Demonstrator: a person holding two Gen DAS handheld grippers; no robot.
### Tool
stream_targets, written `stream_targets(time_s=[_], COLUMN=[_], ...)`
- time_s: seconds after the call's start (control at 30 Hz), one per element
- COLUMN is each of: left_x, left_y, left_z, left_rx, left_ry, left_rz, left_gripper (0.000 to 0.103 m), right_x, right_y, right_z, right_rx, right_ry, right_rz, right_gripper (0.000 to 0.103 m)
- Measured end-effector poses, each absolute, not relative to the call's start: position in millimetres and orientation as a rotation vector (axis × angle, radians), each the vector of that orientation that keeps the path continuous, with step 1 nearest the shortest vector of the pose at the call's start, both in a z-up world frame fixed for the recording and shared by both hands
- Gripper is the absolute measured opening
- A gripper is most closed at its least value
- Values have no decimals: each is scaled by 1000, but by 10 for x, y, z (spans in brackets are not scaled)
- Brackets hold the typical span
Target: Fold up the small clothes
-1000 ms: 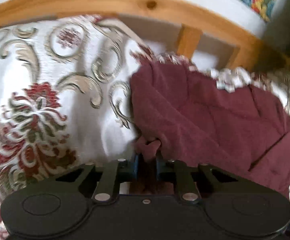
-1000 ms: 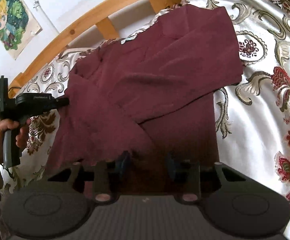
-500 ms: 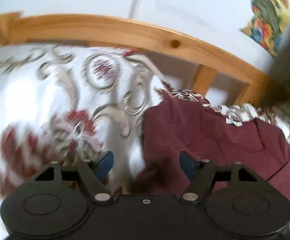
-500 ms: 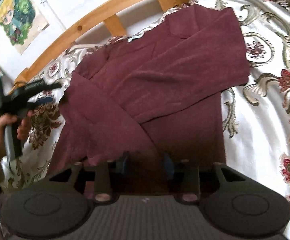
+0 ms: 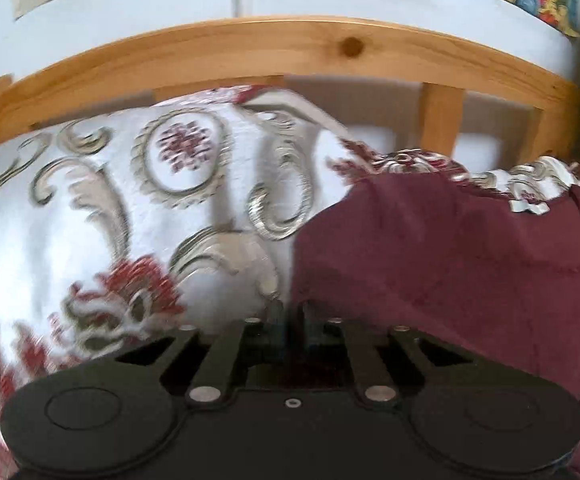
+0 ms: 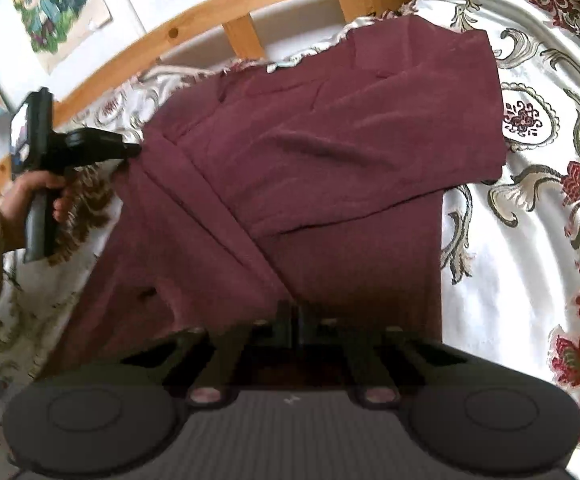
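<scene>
A: step? where's the garment?

B: maroon garment (image 6: pixel 322 184) lies spread on the bedspread (image 5: pixel 110 208) near the wooden bed frame (image 5: pixel 290 56), one flap already folded diagonally across the body. Both hands look to be taking hold of edges for the next fold

A: fingers?

B: left gripper (image 5: pixel 290 316) has just closed, fingers nearly together at the garment's left edge; looks pinched on the cloth but it's blurry there. Right gripper (image 6: pixel 290 320) also just closed, fingers together on the near hem, fabric between them

A: next move?

B: my guess: lift both held edges together and carry them toward the bed frame, keeping the cloth taut so the folded flap doesn't slide

A: vs earlier frames?

B: half a second back the left fingers stood wide apart, and a second back they were shut on a bunched corner. Right fingers were apart over the hem in both earlier frames. In the right view the person's hand (image 6: pixel 30 196) with its gripper sits at the same far-left edge, garment layout unchanged
</scene>
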State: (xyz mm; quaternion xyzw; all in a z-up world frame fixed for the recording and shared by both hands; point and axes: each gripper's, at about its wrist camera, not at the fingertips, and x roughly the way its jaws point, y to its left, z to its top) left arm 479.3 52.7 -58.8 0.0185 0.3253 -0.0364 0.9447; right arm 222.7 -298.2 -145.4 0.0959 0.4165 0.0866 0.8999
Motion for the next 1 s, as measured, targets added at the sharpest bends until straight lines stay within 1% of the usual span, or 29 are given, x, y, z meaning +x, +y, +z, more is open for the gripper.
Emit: stream_targets(time_s=[0.03, 0.07, 0.1, 0.13, 0.17, 0.23, 0.3, 0.37, 0.4, 0.43, 0.47, 0.53, 0.57, 0.63, 0.73, 0.8, 0.83, 0.9, 0.93, 1.0], left_x=[4742, 4695, 4609, 4495, 4388, 4205, 4090, 3987, 3932, 3860, 3760, 3544, 3425, 3180, 2813, 2559, 2407, 2184, 2069, 1864], left_y=[577, 643, 711, 764, 793, 816, 754, 665, 636, 618, 649, 746, 794, 844, 837, 846, 884, 958, 990, 999], left_z=[-560, -529, -492, -473, -458, -492, -595, -719, -756, -764, -746, -648, -591, -472, -320, -222, -168, -104, -80, -61], left_rx=[11, -19, -47, -66, -70, -38, 20, 110, 147, 169, 162, 101, 74, 42, 36, 7, -37, -134, -165, -146], left_ry=[653, 643, 628, 610, 599, 634, 699, 735, 746, 755, 763, 769, 768, 769, 799, 847, 864, 872, 878, 876], left_rz=[-78, -85, -95, -104, -113, -123, -117, -101, -74, -52, -44, -87, -108, -136, -170, -223, -267, -323, -343, -399], left_gripper=[35, 44, 63, 78, 83, 84, 83, 78, 72, 69, 69, 75, 77, 89, 98, 102, 102, 102, 102, 102], right_x=[2212, 2188, 2164, 2147, 2136, 2139, 2118, 2077, 2044, 1997, 1936, 1822, 1778, 1753, 1814, 1823, 1808, 1702, 1627, 1438], right_y=[-2972, -2963, -2962, -2959, -2956, -2918, -2849, -2747, -2690, -2638, -2591, -2523, -2503, -2445, -2295, -2308, -2356, -2486, -2540, -2641], right_z=[-1450, -1427, -1398, -1379, -1369, -1411, -1465, -1463, -1451, -1437, -1418, -1376, -1354, -1354, -1533, -1521, -1447, -1246, -1141, -928], right_rx=[182, 168, 162, 164, 168, 146, 92, 18, -26, -72, -110, -159, -168, -190, -318, -337, -314, -267, -258, -265], right_ry=[859, 847, 835, 826, 819, 834, 854, 850, 844, 835, 818, 781, 758, 722, 799, 810, 808, 788, 787, 794], right_rz=[173, 175, 182, 192, 192, 181, 171, 161, 151, 140, 131, 127, 135, 147, 156, 159, 157, 131, 132, 162], right_gripper=[11, 16, 18, 32, 48, 57, 59, 65, 67, 71, 78, 86, 87, 88, 89, 90, 91, 97, 102, 103])
